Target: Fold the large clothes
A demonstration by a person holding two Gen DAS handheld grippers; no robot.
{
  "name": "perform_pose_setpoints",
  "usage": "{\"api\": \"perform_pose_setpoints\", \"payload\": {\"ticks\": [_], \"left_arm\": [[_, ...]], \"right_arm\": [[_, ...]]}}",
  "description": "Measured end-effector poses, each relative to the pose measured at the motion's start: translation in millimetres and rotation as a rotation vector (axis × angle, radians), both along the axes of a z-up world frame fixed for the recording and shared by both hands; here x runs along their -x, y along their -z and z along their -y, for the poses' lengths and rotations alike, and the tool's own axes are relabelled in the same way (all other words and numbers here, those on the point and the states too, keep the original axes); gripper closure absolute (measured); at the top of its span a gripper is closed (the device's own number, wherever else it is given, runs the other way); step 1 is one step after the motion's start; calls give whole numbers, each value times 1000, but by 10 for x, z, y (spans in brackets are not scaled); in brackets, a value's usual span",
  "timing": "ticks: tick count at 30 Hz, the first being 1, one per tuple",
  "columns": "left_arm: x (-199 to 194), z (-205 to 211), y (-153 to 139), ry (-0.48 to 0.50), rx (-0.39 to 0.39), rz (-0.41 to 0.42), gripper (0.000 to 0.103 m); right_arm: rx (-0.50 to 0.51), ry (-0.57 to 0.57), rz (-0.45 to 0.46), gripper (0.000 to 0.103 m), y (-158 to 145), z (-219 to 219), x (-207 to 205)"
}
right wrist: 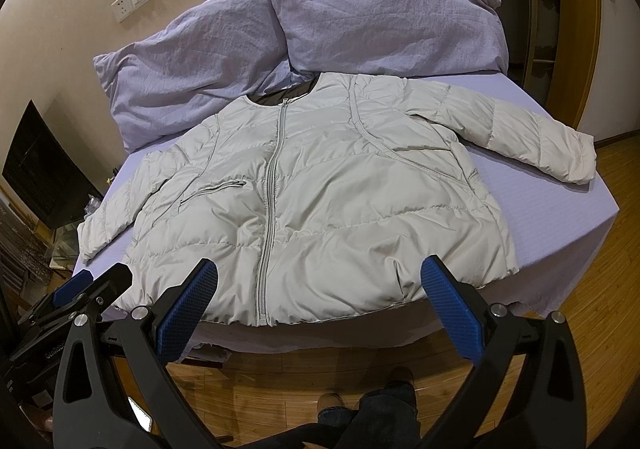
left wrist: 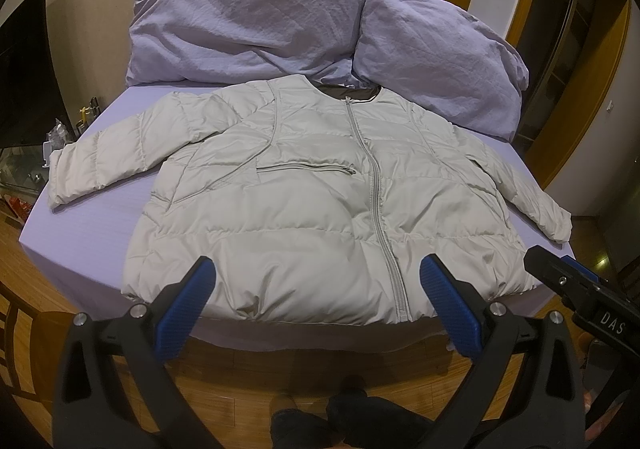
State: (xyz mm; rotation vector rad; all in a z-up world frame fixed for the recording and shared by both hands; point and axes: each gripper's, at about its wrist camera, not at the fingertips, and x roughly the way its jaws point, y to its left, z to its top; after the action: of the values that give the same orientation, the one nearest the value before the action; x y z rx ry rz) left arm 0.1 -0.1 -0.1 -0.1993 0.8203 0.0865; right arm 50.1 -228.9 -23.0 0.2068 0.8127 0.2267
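The jacket (left wrist: 304, 209) lies flat on the bed (left wrist: 80, 225), zip up, hem just ahead of both tools, collar farthest away; left tool (left wrist: 316, 289) and right tool (right wrist: 318, 289) hover spread wide, empty; each sleeve extends sideways beyond its nearer tool.

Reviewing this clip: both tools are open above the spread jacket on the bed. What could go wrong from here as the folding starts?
1. The jacket is puffy and slick-looking, so folds may spring open or slide.
2. Its hem lies at the bed edge; a tug toward the person might drag it onto the floor.
3. The collar touches the pillows, which may catch a sleeve folded inward.
The left tool and right tool hold nothing.
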Motion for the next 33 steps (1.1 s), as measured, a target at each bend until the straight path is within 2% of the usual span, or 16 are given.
{"api": "perform_pose_setpoints", "payload": {"ticks": [28,33], "left_arm": [[-3,-7,3,-4,-1,-5,2],[-98,-72,53,-17,-9,-13,2]], "right_arm": [[-5,2,-5,1,-21,-7,-19],[-17,21,-11,1,51,86,-106]]}}
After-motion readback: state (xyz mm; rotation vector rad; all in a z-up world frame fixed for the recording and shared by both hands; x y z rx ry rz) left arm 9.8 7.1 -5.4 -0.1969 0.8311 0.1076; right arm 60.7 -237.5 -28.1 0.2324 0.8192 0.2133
